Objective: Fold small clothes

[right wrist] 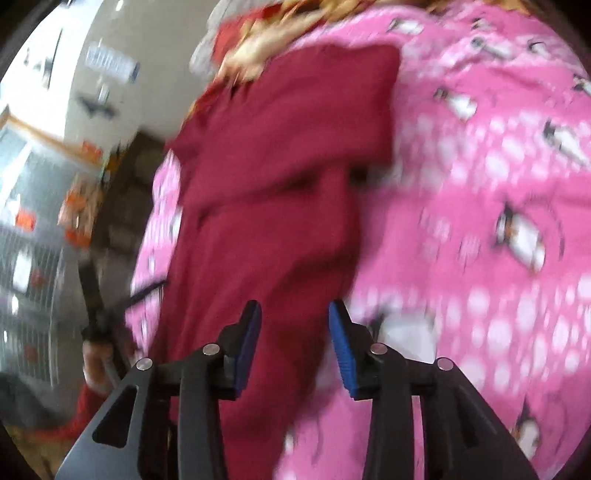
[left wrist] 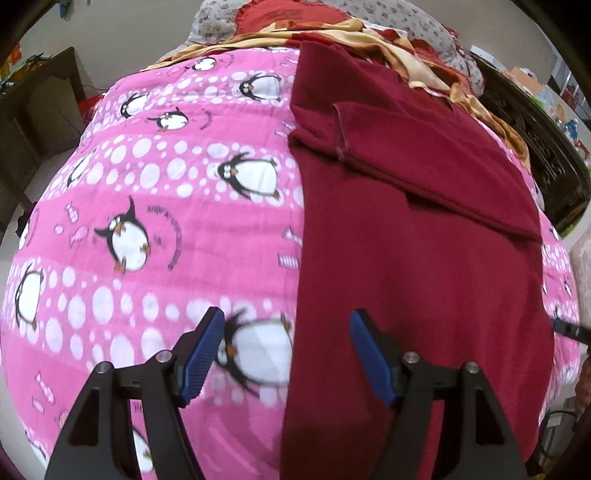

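Observation:
A maroon garment (left wrist: 406,236) lies flat on a pink penguin-print quilt (left wrist: 147,206), with a sleeve (left wrist: 424,155) folded across its upper part. My left gripper (left wrist: 286,315) hovers open over the garment's near left edge, one finger above the quilt and the other above the cloth, with nothing gripped. The right wrist view is blurred. There the garment (right wrist: 266,184) runs up the middle of the quilt (right wrist: 480,221). My right gripper (right wrist: 294,306) stands over its near end with the jaws apart and the pads off the cloth. The left gripper (right wrist: 96,295) shows at that view's left.
Pillows and a gold-and-red cloth (left wrist: 332,33) are heaped at the far end of the bed. A dark slatted crate (left wrist: 528,147) stands off the right side, dark wooden furniture (left wrist: 37,122) off the left. Wire-grid shelving (right wrist: 29,258) lies beyond the bed.

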The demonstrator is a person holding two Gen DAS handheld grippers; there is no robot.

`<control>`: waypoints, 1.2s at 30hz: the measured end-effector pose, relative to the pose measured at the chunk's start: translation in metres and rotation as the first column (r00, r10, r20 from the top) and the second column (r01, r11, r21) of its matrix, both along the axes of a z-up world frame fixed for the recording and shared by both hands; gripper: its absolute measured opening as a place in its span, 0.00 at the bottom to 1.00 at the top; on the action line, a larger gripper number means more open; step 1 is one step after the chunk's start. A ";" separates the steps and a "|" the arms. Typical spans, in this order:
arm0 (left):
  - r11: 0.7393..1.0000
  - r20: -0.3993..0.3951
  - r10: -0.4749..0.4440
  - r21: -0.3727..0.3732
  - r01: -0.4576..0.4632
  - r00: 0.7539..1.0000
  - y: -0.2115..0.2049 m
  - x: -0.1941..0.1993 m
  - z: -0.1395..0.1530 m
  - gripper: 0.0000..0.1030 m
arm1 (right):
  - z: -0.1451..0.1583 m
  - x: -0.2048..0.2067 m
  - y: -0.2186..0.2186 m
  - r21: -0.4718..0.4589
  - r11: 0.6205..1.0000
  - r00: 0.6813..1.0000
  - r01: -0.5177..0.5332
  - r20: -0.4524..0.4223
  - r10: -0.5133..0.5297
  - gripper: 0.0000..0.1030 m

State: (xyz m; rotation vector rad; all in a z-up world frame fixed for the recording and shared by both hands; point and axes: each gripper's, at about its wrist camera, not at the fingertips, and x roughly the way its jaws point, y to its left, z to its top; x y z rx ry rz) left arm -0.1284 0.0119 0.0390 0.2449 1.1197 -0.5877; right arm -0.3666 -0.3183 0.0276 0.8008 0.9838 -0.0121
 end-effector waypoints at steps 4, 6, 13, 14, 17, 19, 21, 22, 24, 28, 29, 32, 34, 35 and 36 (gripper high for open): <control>0.999 -0.015 -0.035 0.016 0.035 0.999 0.009 -0.020 0.001 0.72 | -0.008 -0.023 0.030 0.002 0.992 0.991 -0.125 -0.047 0.125 0.52; 0.998 -0.031 -0.055 0.012 0.055 0.998 0.014 -0.029 0.001 0.73 | -0.010 -0.029 0.042 0.000 0.989 0.988 -0.151 -0.031 0.151 0.58; 0.999 -0.058 -0.042 0.023 0.044 0.997 0.031 -0.048 -0.004 0.74 | -0.024 -0.018 0.069 -0.025 0.990 0.989 -0.139 0.050 0.140 0.43; 0.999 -0.062 -0.037 0.019 0.038 0.997 0.034 -0.049 -0.004 0.73 | -0.024 -0.016 0.071 -0.042 0.991 0.990 -0.130 0.046 0.132 0.28; 0.999 -0.064 -0.031 0.012 0.032 0.997 0.041 -0.055 -0.002 0.74 | -0.007 -0.025 0.076 -0.164 0.975 0.986 -0.151 0.041 0.160 0.22; 0.999 -0.062 -0.036 0.012 0.037 0.997 0.044 -0.060 -0.001 0.74 | -0.001 -0.036 0.072 -0.223 0.964 0.988 -0.147 0.002 0.152 0.22; 0.999 -0.064 -0.041 0.008 0.042 0.997 0.046 -0.064 -0.002 0.74 | -0.005 -0.047 0.064 -0.201 0.971 0.991 -0.130 -0.012 0.130 0.22; 0.999 -0.066 -0.042 0.010 0.042 0.997 0.047 -0.065 -0.003 0.74 | -0.008 -0.049 0.061 -0.182 0.976 0.993 -0.118 -0.010 0.118 0.23; 0.999 -0.072 -0.041 0.018 0.043 0.997 0.048 -0.067 -0.004 0.74 | -0.008 -0.045 0.063 -0.162 0.981 0.995 -0.102 -0.004 0.103 0.26; 0.998 -0.076 -0.056 0.016 0.058 0.996 0.050 -0.071 -0.002 0.74 | -0.008 -0.045 0.067 -0.085 0.989 0.992 -0.124 0.000 0.124 0.48; 0.998 -0.078 -0.055 0.016 0.057 0.995 0.050 -0.072 -0.003 0.74 | -0.009 -0.046 0.070 -0.073 0.989 0.991 -0.132 0.001 0.132 0.50; 0.999 -0.099 -0.042 0.011 0.043 0.994 0.055 -0.073 -0.006 0.75 | -0.009 -0.049 0.075 -0.045 0.989 0.989 -0.144 0.017 0.145 0.55; 0.999 -0.092 -0.041 0.017 0.042 0.995 0.054 -0.076 -0.007 0.76 | -0.008 -0.054 0.077 -0.031 0.987 0.987 -0.160 0.026 0.161 0.58; 0.998 -0.085 -0.046 0.028 0.048 0.995 0.052 -0.077 -0.008 0.77 | -0.008 -0.053 0.078 -0.034 0.985 0.985 -0.169 0.027 0.170 0.59; 0.998 -0.082 -0.050 0.041 0.053 0.995 0.051 -0.078 -0.009 0.77 | -0.008 -0.052 0.079 -0.033 0.984 0.984 -0.174 0.027 0.175 0.60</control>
